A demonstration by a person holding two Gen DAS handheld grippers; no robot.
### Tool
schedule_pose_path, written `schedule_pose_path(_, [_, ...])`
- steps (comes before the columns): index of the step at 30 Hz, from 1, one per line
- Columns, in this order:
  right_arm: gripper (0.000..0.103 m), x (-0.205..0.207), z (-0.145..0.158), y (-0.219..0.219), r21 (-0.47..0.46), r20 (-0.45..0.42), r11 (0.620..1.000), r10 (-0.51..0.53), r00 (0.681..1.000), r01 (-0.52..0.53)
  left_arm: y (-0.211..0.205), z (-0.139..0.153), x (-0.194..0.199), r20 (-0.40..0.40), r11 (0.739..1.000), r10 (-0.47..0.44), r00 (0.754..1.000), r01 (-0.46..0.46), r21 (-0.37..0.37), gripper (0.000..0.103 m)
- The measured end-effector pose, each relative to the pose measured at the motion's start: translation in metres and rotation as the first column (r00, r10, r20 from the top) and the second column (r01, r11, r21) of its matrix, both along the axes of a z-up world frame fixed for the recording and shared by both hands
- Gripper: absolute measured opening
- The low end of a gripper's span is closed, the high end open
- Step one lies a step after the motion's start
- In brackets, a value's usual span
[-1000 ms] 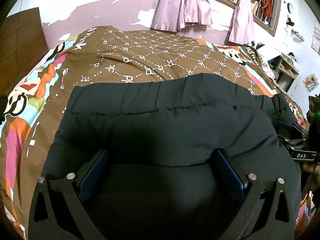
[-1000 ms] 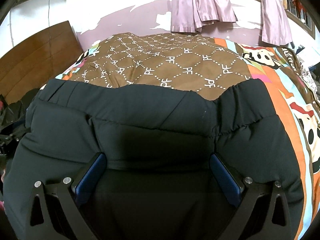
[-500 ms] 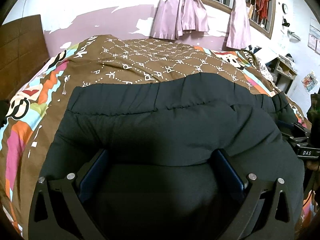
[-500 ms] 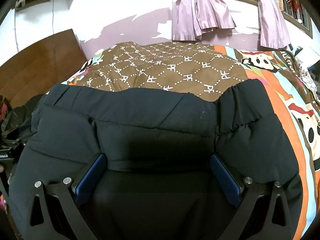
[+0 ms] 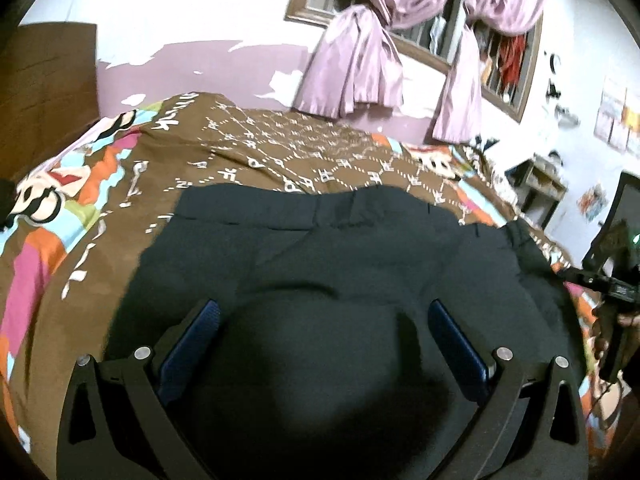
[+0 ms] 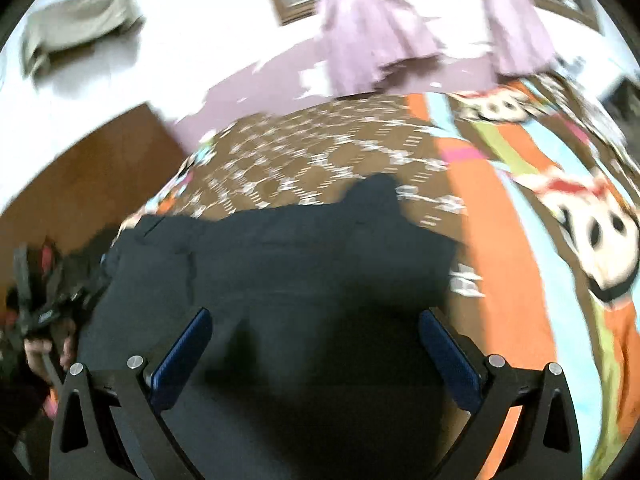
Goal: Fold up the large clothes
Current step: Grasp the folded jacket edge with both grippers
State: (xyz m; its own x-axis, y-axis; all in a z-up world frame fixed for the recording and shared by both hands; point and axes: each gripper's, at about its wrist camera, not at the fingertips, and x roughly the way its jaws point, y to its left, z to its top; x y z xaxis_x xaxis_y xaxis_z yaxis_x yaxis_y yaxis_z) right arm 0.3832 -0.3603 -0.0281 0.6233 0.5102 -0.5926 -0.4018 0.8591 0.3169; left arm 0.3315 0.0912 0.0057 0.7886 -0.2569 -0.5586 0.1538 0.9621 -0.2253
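A large black padded garment (image 5: 340, 248) lies spread flat on the bed, its elastic hem along the far edge. My left gripper (image 5: 324, 320) hovers over its near part, open, with blue pads (image 5: 192, 344) wide apart and only fabric below them. The right wrist view is blurred by motion. There the same garment (image 6: 300, 248) lies under my right gripper (image 6: 316, 328), also open with nothing held. The right gripper (image 5: 612, 288) and a hand show at the left view's right edge. The left gripper (image 6: 44, 312) and a hand show at the right view's left edge.
The bed has a brown patterned bedspread (image 5: 280, 148) with a colourful cartoon border (image 6: 560, 220). A wooden headboard (image 5: 44, 92) stands at the left, purple curtains (image 5: 360, 52) hang at the far wall, and a small shelf (image 5: 540, 188) sits at the right.
Both grippers have pulled back and lifted from the garment. The fold that covered the fingertips now lies flat, and the pads are fully in view. The right view has become blurred.
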Motion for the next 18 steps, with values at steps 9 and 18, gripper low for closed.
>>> schedule_pose_path(9, [0.103,0.017,-0.056,-0.082,0.293,-0.274,0.939,-0.096,0.957,0.178,0.085,0.017,-0.044,-0.002,0.985,0.164,0.986,-0.164,-0.055,0.102])
schedule_pose_path(18, [0.103,0.028,-0.074,-0.066,0.275,-0.31,0.956,-0.014,0.951,0.103,0.127,-0.023,-0.027,-0.245,0.958,0.068,0.967,-0.132,-0.254,0.102])
